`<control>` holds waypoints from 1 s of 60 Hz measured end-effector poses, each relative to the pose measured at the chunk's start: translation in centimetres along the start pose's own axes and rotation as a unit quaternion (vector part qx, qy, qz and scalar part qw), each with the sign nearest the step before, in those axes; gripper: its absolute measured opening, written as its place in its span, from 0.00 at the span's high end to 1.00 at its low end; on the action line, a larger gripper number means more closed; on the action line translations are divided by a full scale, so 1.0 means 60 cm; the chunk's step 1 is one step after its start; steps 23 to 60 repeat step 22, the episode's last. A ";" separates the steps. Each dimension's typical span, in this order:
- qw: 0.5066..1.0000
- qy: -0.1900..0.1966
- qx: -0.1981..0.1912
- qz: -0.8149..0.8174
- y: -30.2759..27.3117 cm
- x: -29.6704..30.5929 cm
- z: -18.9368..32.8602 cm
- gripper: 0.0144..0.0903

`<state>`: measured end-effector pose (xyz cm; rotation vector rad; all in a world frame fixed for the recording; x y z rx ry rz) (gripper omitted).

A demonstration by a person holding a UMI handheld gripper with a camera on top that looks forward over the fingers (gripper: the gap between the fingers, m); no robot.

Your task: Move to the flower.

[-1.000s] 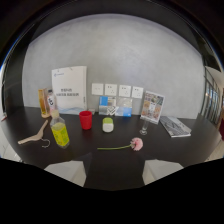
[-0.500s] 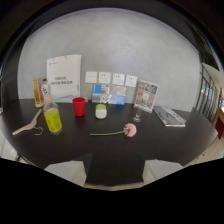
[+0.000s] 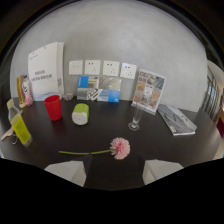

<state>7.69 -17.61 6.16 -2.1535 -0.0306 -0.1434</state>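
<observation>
A pink flower (image 3: 120,148) with a long green stem (image 3: 82,152) lies flat on the dark table (image 3: 165,145), its stem pointing left. The bloom rests just ahead of my gripper (image 3: 114,172), close to the gap between the two pale fingertips (image 3: 67,171). The fingers stand apart with nothing between them; the flower is not touched.
Beyond the flower stand a red cup (image 3: 53,107), a green-and-white can (image 3: 80,113) and a clear glass (image 3: 135,119). A yellow-green bottle (image 3: 21,130) is at the left. Leaflets, a magazine (image 3: 176,120) and a white sign (image 3: 45,70) line the wall.
The view has moved forward and down toward the table. The flower now appears larger and sits closer to the fingertips.
</observation>
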 end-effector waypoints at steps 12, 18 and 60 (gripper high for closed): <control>1.000 -0.018 -0.016 0.000 -0.003 0.004 0.058 0.06; 1.000 -0.020 -0.018 -0.003 -0.006 0.006 0.068 0.07; 1.000 -0.023 -0.020 -0.002 -0.006 0.007 0.071 0.06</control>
